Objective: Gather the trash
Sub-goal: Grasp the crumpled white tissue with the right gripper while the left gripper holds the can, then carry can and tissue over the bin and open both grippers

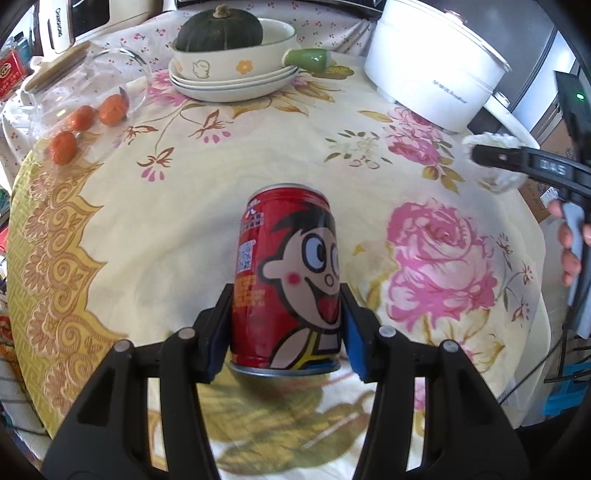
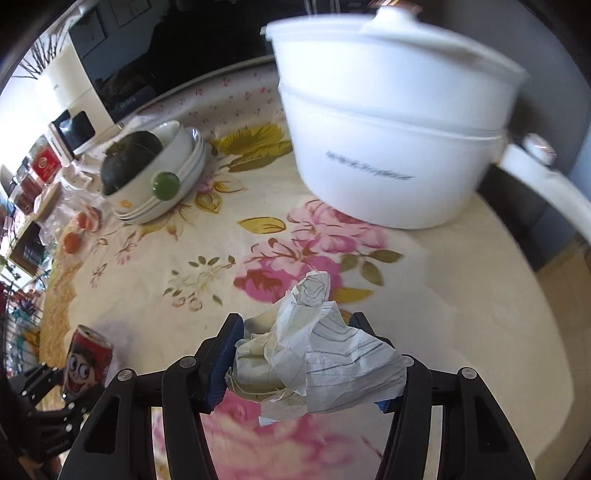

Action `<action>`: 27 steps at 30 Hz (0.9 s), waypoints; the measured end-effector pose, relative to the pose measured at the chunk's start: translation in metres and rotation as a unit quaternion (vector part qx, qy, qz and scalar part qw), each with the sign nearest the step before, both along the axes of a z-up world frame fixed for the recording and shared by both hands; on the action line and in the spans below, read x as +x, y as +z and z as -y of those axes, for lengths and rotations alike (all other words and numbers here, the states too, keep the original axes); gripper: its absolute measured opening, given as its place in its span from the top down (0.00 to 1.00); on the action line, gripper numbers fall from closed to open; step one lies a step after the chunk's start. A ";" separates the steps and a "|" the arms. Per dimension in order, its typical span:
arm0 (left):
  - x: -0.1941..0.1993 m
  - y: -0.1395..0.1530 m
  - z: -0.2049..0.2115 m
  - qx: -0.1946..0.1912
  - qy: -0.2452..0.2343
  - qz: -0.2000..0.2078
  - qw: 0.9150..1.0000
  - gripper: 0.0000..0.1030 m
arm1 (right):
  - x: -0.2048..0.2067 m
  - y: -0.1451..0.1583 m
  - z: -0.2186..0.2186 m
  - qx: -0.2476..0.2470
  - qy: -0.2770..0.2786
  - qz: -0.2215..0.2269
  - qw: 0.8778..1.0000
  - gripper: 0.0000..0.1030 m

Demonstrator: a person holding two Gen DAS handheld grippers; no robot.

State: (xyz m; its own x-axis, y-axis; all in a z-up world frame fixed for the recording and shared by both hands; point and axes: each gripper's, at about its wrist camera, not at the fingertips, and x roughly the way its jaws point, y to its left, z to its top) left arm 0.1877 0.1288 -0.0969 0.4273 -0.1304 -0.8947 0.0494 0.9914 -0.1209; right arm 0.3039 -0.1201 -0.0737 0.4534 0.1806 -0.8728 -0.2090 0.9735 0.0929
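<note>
My left claw (image 1: 286,317) is clamped on a red drink can (image 1: 288,280) printed with a cartoon face, both blue pads pressed to its sides, the can upright above the floral tablecloth (image 1: 184,206) covering the bench. My right claw (image 2: 299,362) is closed around a crumpled wad of lined paper (image 2: 317,347), which bulges out between its fingers. A white electric pot (image 2: 391,140) stands just beyond it. Further back, a dark green squash (image 1: 219,31) sits in a bowl on stacked plates (image 1: 236,83).
</note>
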 end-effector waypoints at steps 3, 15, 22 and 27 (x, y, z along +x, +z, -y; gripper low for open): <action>-0.012 0.008 0.009 -0.005 0.003 0.003 1.000 0.47 | -0.020 0.016 0.013 -0.009 -0.004 0.008 1.000 0.41; -0.068 0.047 0.063 -0.023 -0.022 0.033 0.999 0.47 | -0.114 0.060 0.075 0.006 -0.018 0.026 0.999 0.41; -0.100 0.055 0.087 -0.055 -0.031 0.043 0.997 0.47 | -0.157 0.058 0.102 0.019 -0.031 0.028 0.999 0.41; -0.113 0.057 0.105 -0.066 -0.043 0.057 0.995 0.47 | -0.178 0.048 0.124 0.041 -0.055 0.000 0.998 0.40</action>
